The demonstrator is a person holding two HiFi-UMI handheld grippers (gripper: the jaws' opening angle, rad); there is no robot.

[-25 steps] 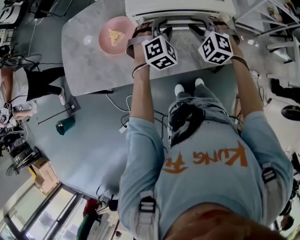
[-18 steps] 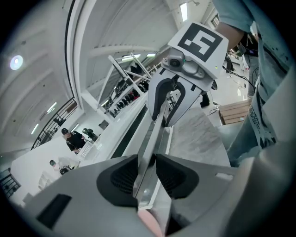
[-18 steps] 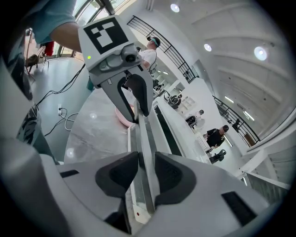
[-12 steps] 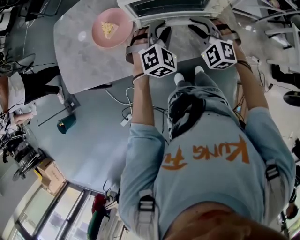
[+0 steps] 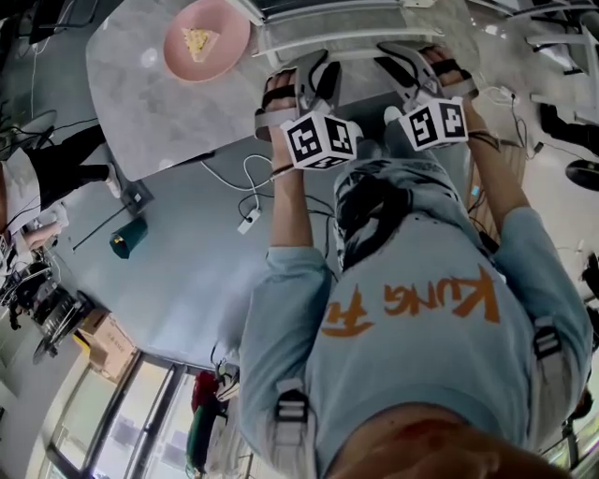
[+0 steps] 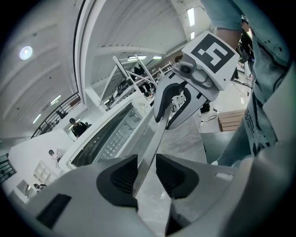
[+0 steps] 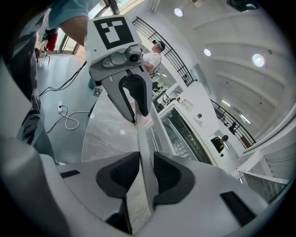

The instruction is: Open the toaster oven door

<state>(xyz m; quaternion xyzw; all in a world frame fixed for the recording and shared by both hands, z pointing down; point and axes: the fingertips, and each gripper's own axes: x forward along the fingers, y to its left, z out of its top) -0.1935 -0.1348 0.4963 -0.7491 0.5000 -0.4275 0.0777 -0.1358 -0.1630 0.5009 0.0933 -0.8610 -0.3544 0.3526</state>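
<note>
Both arms reach straight forward, side by side, as a person in a pale blue shirt (image 5: 412, 281) sets the left gripper (image 5: 312, 64) and right gripper (image 5: 404, 58) on a white toaster oven (image 5: 356, 23). It stands on a marble tabletop (image 5: 140, 112), to the right of a pink plate (image 5: 229, 51). Both sets of fingers hold the door's silver handle (image 6: 155, 136), the left narrow on it, the right closing on it. Orange print on the shirt includes "KUNG"; each gripper's cube bears black-and-white square markers.
</note>
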